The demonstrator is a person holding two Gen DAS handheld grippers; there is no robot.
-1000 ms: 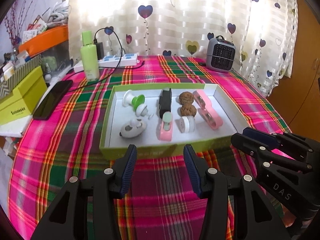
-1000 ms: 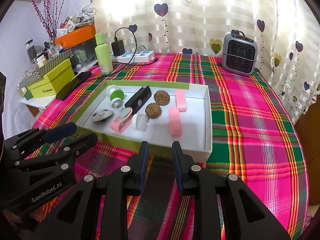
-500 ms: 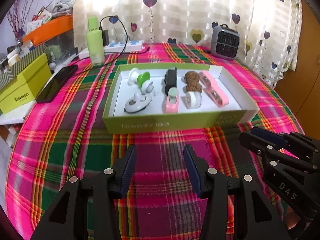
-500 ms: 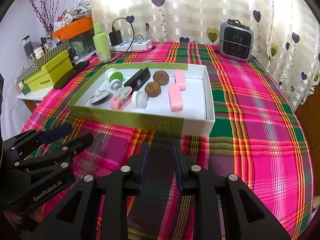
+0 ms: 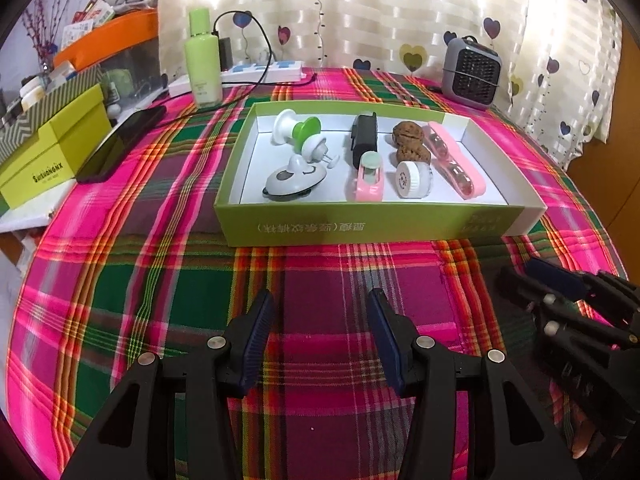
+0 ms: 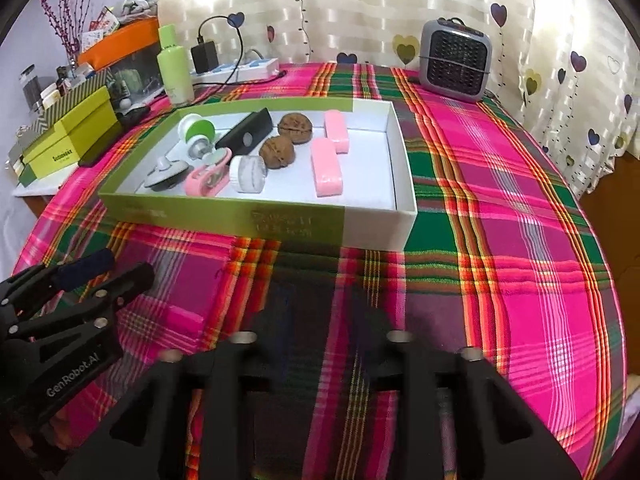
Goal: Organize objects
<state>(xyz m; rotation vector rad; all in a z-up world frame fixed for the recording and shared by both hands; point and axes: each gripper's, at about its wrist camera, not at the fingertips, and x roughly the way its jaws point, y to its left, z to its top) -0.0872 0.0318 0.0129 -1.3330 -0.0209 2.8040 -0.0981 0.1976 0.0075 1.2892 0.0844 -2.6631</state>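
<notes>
The right gripper (image 6: pixel 320 312) was opening, empty; the left gripper (image 5: pixel 318 336) stood half-wide, empty. The walnut (image 6: pixel 277 152) mid-box looked light, hard, rollable: grip across its middle.

Pink, green and red plaid cloth (image 5: pixel 120 264); lime-green box (image 5: pixel 360 230), white inside; two brown walnuts (image 6: pixel 285 140); cream curtain (image 6: pixel 360 8) with what look like navy hearts.

Box (image 5: pixel 360 228) sits mid-surface (image 5: pixel 120 280), walnuts (image 5: pixel 408 134) inside it beside the case (image 5: pixel 456 164). Bottle (image 5: pixel 203 60) and power strip (image 5: pixel 264 72) stand behind, heater (image 5: pixel 472 74) back right, phone (image 5: pixel 120 144) left.
</notes>
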